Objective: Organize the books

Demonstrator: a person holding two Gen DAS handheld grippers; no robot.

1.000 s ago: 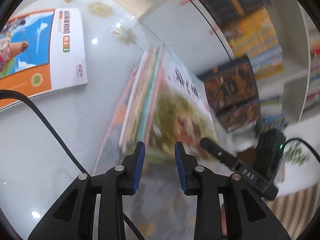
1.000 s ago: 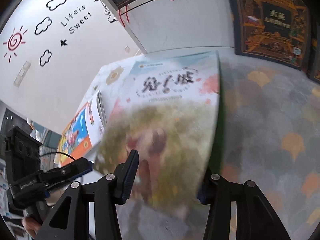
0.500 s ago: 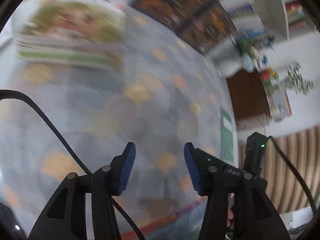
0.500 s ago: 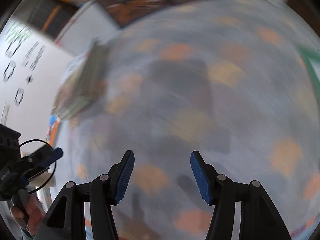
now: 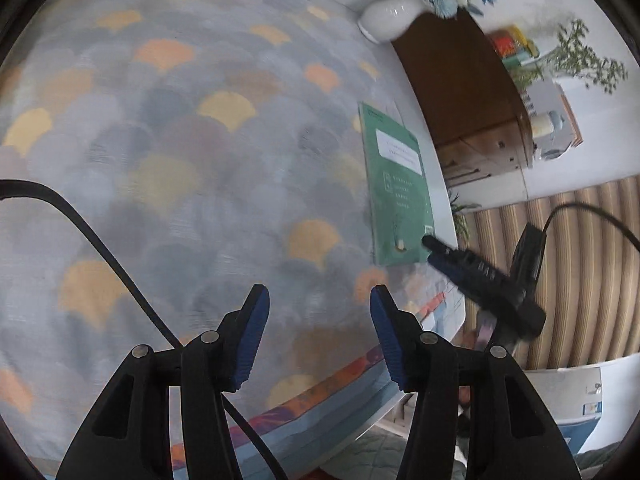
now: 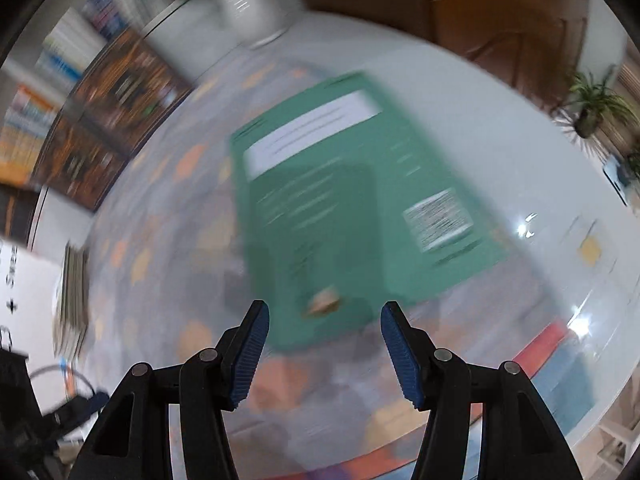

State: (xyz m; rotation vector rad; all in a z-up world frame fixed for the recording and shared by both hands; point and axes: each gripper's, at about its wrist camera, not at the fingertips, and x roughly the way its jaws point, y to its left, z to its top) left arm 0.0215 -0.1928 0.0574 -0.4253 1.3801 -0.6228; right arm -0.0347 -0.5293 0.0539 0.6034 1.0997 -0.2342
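- Left gripper (image 5: 319,320): jaws are seen partly open, blue pads apart, nothing between them. The jaws have just been opening; no thing is held.
- Right gripper (image 6: 324,334): jaws are seen partly open, a clear gap between the blue pads, nothing gripped. These jaws too have just been opening.
- Green book (image 6: 352,204): lies flat, cover up, on the patterned tablecloth (image 5: 180,152); a white label band is noted near its far end and a barcode patch near its right edge. The view is blurred, so the print cannot be read.
- Relative to the right gripper: the green book lies directly ahead of the jaws, its near edge just beyond the pad tips and roughly centred on the gap. Whether the pads touch it cannot be told; no pad is seen pressing on it.
- Relative to the left gripper: the green book (image 5: 400,188) is seen ahead and off to the right of the jaws, well apart from them, close to the table's right edge.
- In the left wrist view the right gripper (image 5: 436,250) is seen from the side, its tip at the book's near right corner.
- Stack of books (image 6: 72,300): seen edge-on at the far left of the right wrist view, on the same cloth, well apart from the green book.
- White vase (image 5: 390,20): stands at the far edge of the table, beyond the green book.
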